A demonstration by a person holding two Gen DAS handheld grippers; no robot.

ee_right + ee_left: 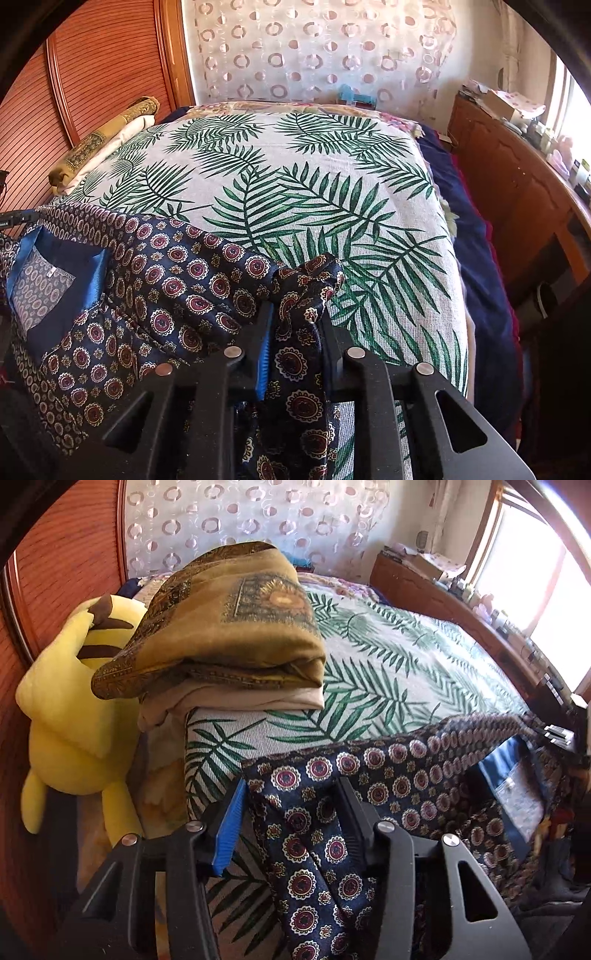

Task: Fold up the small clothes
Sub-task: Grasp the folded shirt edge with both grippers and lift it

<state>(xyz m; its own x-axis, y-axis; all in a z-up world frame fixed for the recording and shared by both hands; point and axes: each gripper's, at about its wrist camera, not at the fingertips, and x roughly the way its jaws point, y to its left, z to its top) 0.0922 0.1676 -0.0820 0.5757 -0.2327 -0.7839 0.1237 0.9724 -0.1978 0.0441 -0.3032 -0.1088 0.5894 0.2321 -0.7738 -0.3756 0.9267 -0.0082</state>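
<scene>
A dark blue silky garment with a pattern of red and white round medallions (388,775) lies at the near edge of the bed, on the white bed cover printed with green palm leaves (295,177). It is stretched between the two tools, and a lighter blue inner panel shows in its middle part.

The right hand-held gripper (295,332) is narrow, and its jaws are pinched on a bunched corner of the garment; the cloth rises in a small knot above the blue pad. The left hand-held gripper (291,819) stands about half wide. A fold of the same garment runs between its two fingers, but the blue pad on the left side looks apart from the cloth, so I judge that this side does not pinch it yet.

The step in hand seems to be the taking of the two corners before a fold. The next move calls for the left jaws to close firmly on the edge. Then both hands should lift together and carry the near edge over the far part, keeping the slippery cloth tight so it does not slide out.

At the far left of the bed there is a folded olive-gold patterned cloth (221,627) on a folded cream cloth (240,701), beside a yellow plush toy (70,701).
</scene>
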